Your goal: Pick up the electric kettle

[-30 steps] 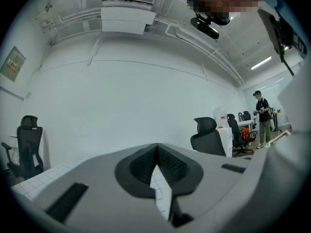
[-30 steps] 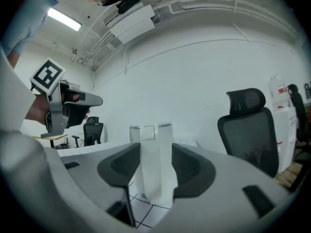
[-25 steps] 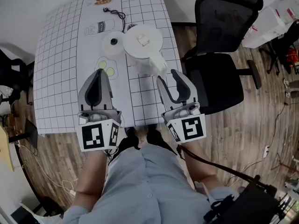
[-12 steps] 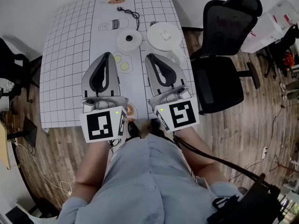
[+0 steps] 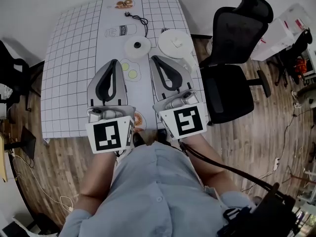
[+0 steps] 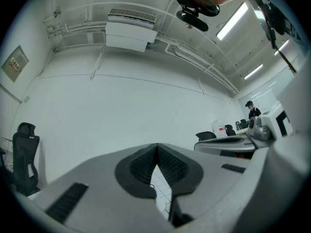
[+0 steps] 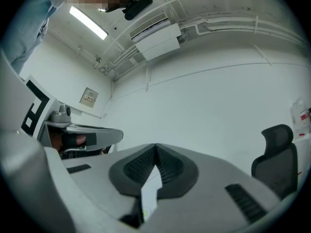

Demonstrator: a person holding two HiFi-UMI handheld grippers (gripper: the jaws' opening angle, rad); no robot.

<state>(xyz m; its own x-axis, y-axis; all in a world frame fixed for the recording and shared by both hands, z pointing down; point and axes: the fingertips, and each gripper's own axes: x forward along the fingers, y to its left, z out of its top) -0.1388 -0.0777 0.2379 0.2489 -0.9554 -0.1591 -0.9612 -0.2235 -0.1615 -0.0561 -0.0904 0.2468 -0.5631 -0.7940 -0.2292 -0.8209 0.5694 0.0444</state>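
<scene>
Head view, seen from above. The electric kettle (image 5: 175, 42) is standing upright on the gridded table (image 5: 74, 73), near its far right edge. It is not sitting on its round base (image 5: 137, 47), which is lying just beside it to the left. A white part, apparently the handle (image 5: 189, 63), is projecting from the kettle toward the near side, so the kettle's long axis is running roughly far to near.

The right gripper (image 5: 155, 59) is pointing toward the far side, with the kettle lying to its far right. It is the nearer tool. Its jaws have just been closing and are now meeting, with nothing between them. The left gripper (image 5: 113, 63) is hanging parallel beside it, well apart from the kettle, its jaws likewise pressed together on nothing.

Neither gripper is touching the kettle. This arrangement is fitting both a kettle awaiting a grasp and one set down again.

Count: one kettle, one base, one black cord (image 5: 137, 18), two grippers, one office chair (image 5: 232, 58).
</scene>
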